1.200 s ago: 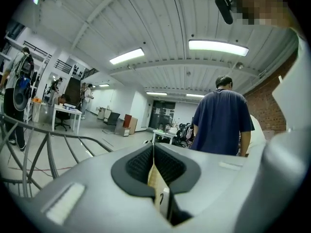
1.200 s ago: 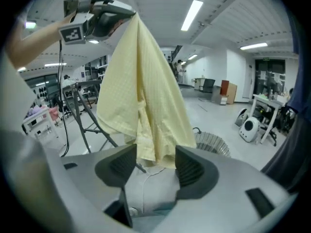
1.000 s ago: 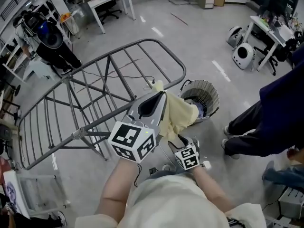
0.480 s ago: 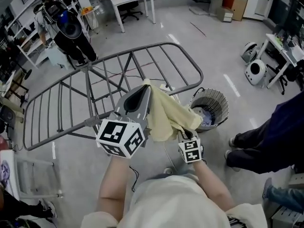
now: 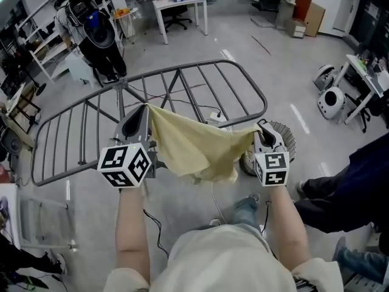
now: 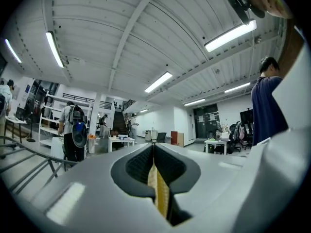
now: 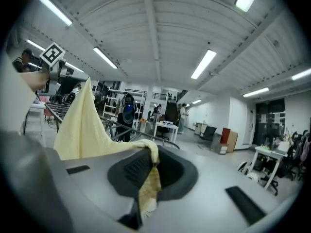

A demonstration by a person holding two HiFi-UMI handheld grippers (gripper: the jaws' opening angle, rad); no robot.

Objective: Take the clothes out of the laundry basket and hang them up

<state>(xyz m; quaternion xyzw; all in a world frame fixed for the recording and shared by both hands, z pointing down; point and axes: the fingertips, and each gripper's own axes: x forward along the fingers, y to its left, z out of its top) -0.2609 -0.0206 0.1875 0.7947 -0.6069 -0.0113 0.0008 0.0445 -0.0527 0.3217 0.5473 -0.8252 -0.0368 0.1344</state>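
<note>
A pale yellow cloth (image 5: 193, 147) hangs stretched between my two grippers, just in front of the grey drying rack (image 5: 182, 87). My left gripper (image 5: 144, 113) is shut on the cloth's left corner; a yellow strip (image 6: 156, 186) shows between its jaws. My right gripper (image 5: 261, 128) has just been closing and is shut on the right corner, with cloth (image 7: 148, 178) pinched in its jaws and the rest (image 7: 85, 125) running off toward the left gripper (image 7: 53, 57). The round laundry basket (image 5: 285, 137) stands on the floor behind the right gripper, mostly hidden.
A person in dark clothes (image 5: 346, 181) stands at the right. Another person with a backpack (image 5: 97, 35) stands beyond the rack. White desks (image 5: 176, 5), chairs and white round devices (image 5: 331, 96) sit on the floor farther out. A cable (image 5: 216, 202) lies on the floor near my feet.
The cloth was bunched between the close-set grippers; now the left gripper has swung left and the right one has risen and gone right, spreading it out. The right jaws took hold of a corner.
</note>
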